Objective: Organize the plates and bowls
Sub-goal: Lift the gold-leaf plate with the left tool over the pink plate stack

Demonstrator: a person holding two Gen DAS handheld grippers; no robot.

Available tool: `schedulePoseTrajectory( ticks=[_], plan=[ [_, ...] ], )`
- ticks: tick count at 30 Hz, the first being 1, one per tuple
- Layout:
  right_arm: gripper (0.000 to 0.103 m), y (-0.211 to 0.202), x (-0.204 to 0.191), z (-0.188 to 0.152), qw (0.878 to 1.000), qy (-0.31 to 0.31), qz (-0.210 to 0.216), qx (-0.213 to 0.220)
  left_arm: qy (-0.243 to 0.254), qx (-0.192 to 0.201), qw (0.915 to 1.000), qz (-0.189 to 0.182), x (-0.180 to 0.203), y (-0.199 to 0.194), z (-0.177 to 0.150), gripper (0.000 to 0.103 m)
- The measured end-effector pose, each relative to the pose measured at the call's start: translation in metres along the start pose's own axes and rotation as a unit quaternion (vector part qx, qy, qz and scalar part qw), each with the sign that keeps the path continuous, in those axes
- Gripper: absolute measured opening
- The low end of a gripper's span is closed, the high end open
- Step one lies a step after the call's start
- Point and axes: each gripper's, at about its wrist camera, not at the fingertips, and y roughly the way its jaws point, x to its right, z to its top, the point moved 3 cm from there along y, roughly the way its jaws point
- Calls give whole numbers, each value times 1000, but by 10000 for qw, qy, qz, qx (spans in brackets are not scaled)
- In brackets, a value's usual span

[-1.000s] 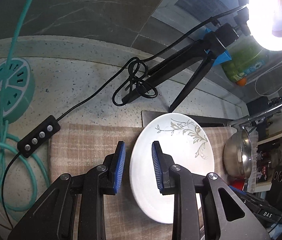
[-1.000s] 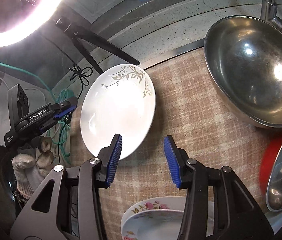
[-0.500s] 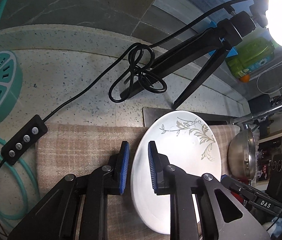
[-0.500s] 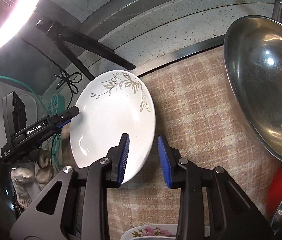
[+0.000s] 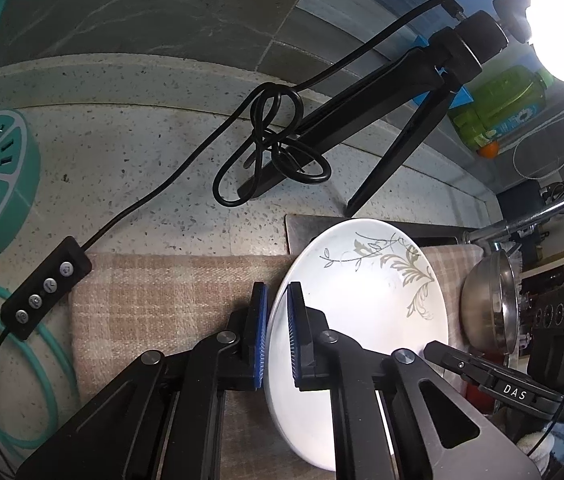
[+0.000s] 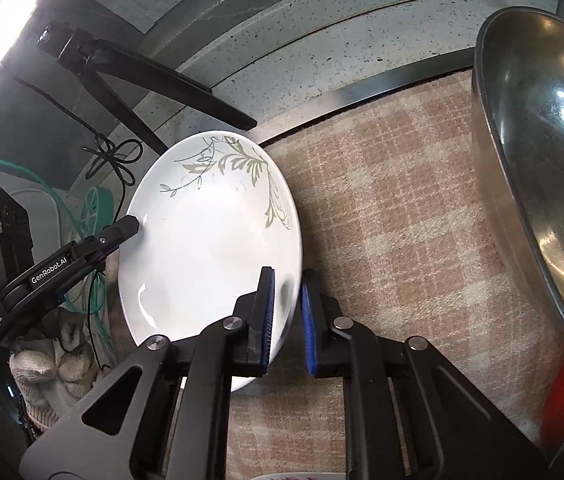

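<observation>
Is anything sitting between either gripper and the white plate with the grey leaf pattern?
Nothing visible. The left gripper is shut on the white leaf-patterned plate's left rim, the right gripper on its right rim; no other object sits between pads and plate.

Both grippers stood open a second ago and are now clamped on the plate (image 5: 362,312). The left gripper (image 5: 277,336) has closed on the rim at the plate's 9 o'clock edge. The right gripper (image 6: 287,316) has come down and closed on the rim at the plate's 4 o'clock edge (image 6: 210,240).
</observation>
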Motion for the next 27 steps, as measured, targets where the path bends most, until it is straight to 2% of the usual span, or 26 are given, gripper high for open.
schedulePoseTrajectory(
  ticks=[13, 27],
  plan=[
    [10, -9, 1, -16, 10000, -17, 58, -75, -12, 91, 10000, 5, 5, -11, -12, 8],
    [10, -42, -7, -45, 9994, -99, 331, -5, -72, 286, 9996, 11, 18, -41, -38, 9]
  ],
)
